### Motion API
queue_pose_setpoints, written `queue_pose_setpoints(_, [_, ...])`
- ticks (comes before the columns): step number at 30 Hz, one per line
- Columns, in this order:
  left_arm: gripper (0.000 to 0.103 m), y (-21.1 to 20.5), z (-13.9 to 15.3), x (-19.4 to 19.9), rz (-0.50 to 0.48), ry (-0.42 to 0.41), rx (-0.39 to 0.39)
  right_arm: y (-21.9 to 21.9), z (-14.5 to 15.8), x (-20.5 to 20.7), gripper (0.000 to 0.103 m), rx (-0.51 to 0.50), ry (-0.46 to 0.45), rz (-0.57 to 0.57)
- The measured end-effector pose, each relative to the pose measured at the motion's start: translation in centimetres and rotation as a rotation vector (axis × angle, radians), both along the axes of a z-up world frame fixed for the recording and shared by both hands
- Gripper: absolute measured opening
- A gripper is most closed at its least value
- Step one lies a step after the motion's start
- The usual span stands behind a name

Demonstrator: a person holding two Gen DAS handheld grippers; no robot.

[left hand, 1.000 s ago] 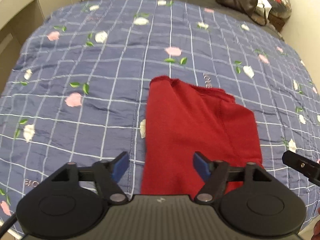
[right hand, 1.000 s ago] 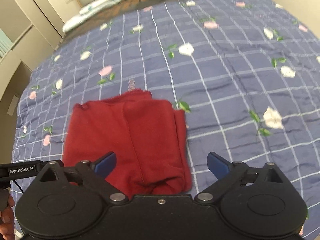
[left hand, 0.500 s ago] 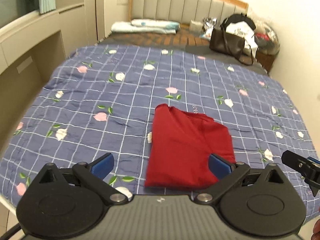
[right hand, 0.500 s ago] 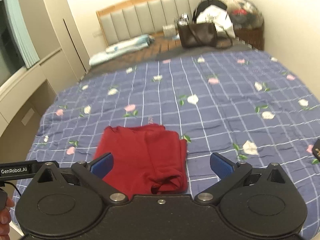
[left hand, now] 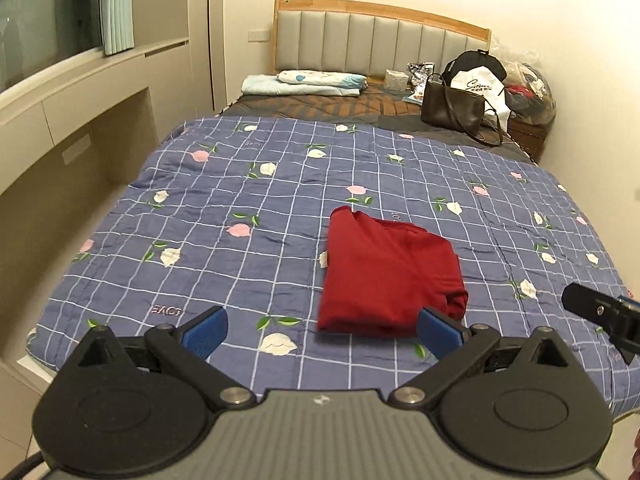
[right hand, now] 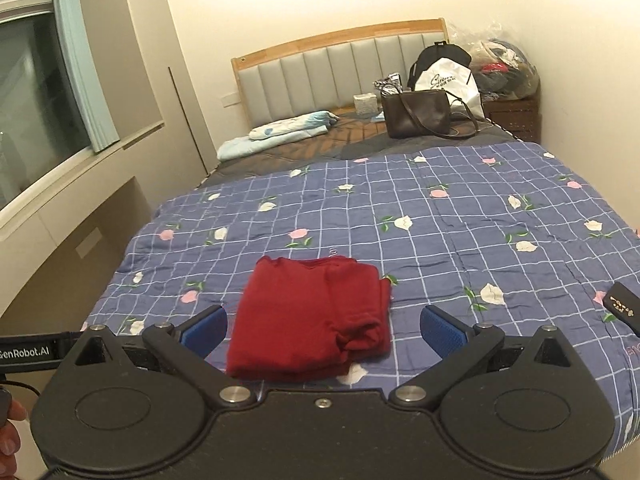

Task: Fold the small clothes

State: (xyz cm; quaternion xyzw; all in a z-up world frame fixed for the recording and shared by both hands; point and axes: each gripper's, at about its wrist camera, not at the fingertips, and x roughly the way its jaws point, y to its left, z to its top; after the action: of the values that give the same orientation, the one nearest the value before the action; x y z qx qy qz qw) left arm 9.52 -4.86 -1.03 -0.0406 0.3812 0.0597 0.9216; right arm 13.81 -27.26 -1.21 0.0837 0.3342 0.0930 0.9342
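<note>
A red garment (left hand: 388,276) lies folded into a compact rectangle on the blue checked floral quilt (left hand: 248,208), near the foot of the bed. It also shows in the right wrist view (right hand: 312,312). My left gripper (left hand: 322,330) is open and empty, held back from and above the garment. My right gripper (right hand: 322,330) is open and empty too, also pulled back from the garment. Part of the right gripper (left hand: 600,312) shows at the right edge of the left wrist view.
A brown handbag (left hand: 456,108), a white bag (left hand: 480,88) and a folded light blanket (left hand: 304,82) lie near the headboard (left hand: 380,44). A built-in ledge (left hand: 80,92) runs along the left. A dark flat object (right hand: 624,306) lies on the quilt's right edge.
Both grippers have pulled back and up from the garment, so the whole bed and room now show. The left jaws opened wider. The garment stayed folded in place.
</note>
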Motion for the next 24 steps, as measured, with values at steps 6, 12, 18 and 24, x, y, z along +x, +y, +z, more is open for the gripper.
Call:
queue_pose_setpoints(6, [0.103, 0.4, -0.2, -2.2, -0.014, 0.002, 0.019, 0.7, 0.6, -2.4, 0.102, -0.021, -0.010, 0.029])
queue_pose_setpoints(12, [0.103, 1.4, -0.1, -3.9, -0.041, -0.005, 0.035, 1.5, 1.5, -4.3, 0.102, -0.051, -0.038, 0.057])
queue_pose_setpoints(18, [0.103, 3.0, -0.6, -4.9, -0.086, 0.009, 0.052, 2.4, 1.5, -6.0, 0.102, -0.037, -0.011, 0.039])
queue_pose_setpoints(24, [0.103, 4.3, -1.7, -5.6, -0.118, 0.038, 0.034, 3.2, 0.5, -7.6, 0.102, -0.034, 0.062, 0.008])
